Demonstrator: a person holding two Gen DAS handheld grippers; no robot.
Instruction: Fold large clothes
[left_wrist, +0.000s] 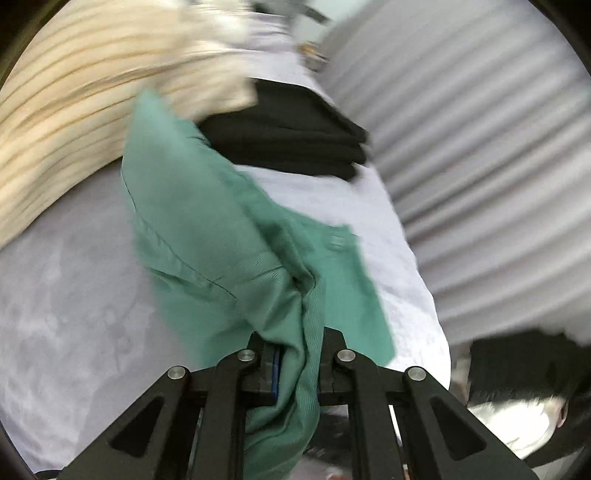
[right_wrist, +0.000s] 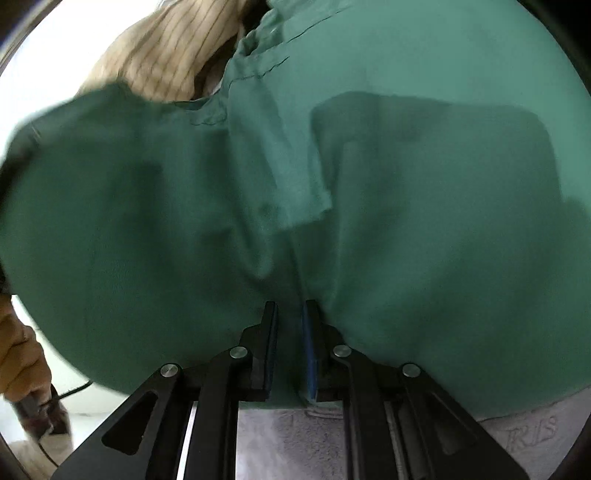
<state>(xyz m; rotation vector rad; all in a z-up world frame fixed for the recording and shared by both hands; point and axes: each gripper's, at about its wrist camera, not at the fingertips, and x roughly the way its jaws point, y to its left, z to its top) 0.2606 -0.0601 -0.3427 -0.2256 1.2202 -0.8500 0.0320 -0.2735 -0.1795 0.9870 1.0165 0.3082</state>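
left claw (left_wrist: 295, 354): clenched on a bunched fold of the green garment (left_wrist: 221, 236), cloth pinched between the pads.
right claw (right_wrist: 290, 332): clamped on a seam of the same garment (right_wrist: 406, 221); the cloth fills nearly all of its view.
garment: hangs from both claws above the pale sheet (left_wrist: 74, 295), spread wide at the right claw, twisted at the left.
nearby: black folded stack (left_wrist: 295, 140) and cream striped cloth (left_wrist: 74, 110) beyond it.
step, my read: lift and spread before laying flat.
tip: pull the claws apart level to take out the twist, keep both grips tight, lower onto bare sheet clear of the stack.
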